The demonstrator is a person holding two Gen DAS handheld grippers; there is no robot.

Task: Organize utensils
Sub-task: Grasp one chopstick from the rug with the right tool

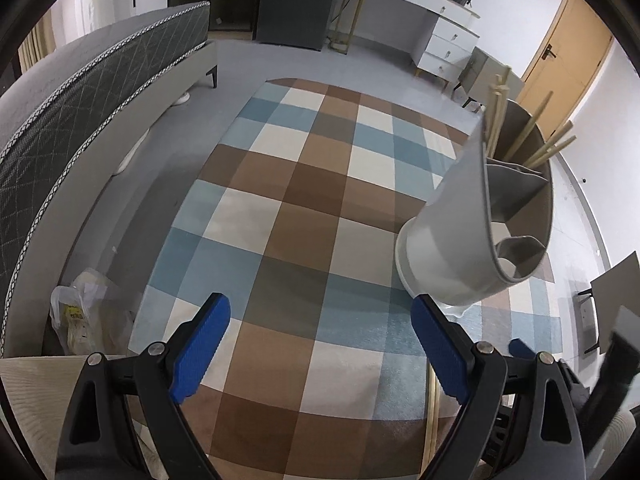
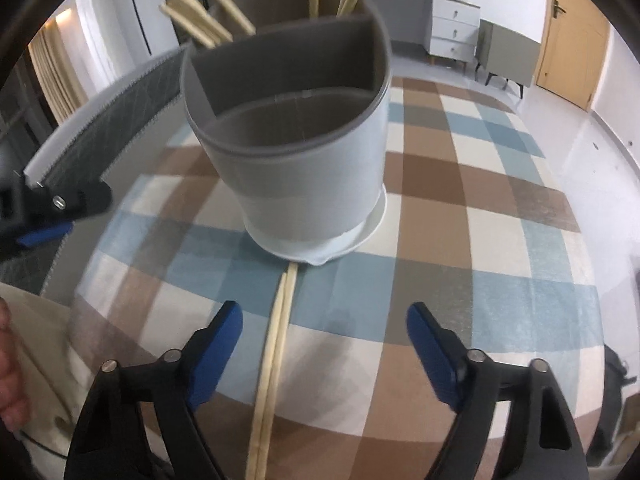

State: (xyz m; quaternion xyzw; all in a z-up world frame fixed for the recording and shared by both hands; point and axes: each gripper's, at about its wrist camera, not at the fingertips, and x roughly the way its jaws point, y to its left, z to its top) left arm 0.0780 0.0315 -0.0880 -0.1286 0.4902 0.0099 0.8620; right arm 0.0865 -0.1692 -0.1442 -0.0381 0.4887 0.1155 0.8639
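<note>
Right wrist view: the right gripper hangs spread over two chopsticks on the checked rug, tips seemingly touching the holder. A skewed pinch may catch one; the left gripper, spread, holds nothing.
</note>
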